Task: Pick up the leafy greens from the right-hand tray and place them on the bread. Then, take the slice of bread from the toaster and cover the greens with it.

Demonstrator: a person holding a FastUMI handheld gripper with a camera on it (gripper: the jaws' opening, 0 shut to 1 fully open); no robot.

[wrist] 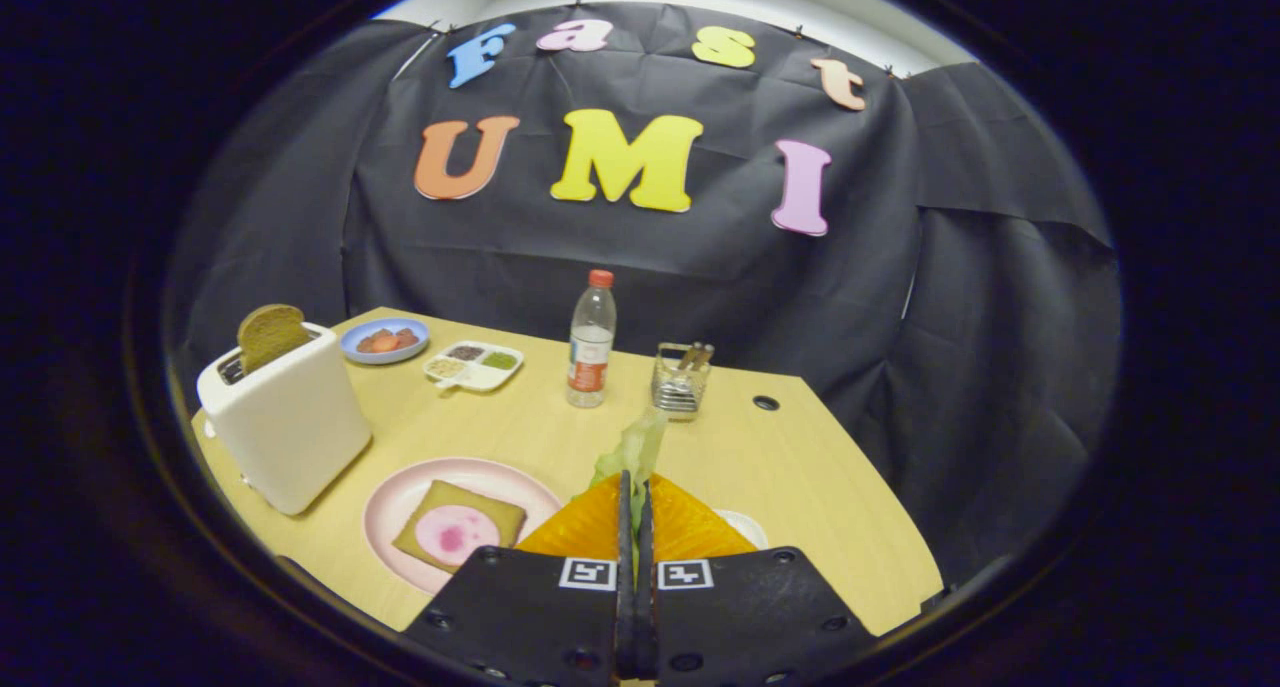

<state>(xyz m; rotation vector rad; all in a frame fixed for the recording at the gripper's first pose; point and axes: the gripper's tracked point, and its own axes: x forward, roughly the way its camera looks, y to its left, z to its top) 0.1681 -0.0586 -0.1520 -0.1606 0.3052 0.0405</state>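
My gripper (634, 487) is shut on the leafy greens (632, 449), which stick up pale green from between the fingertips, lifted above an orange tray (690, 529). To the left of the fingers a pink plate (400, 507) holds a slice of bread (460, 527) topped with a round pink slice. Further left stands a white toaster (285, 422) with a brown slice of bread (268, 333) poking out of its slot.
Beyond the fingers stand a clear bottle with a red cap (591, 340) and a wire holder (681, 379). A blue plate (384, 340) and a white divided dish (474, 364) sit at the back left. The wooden table (820, 487) ends close on the right.
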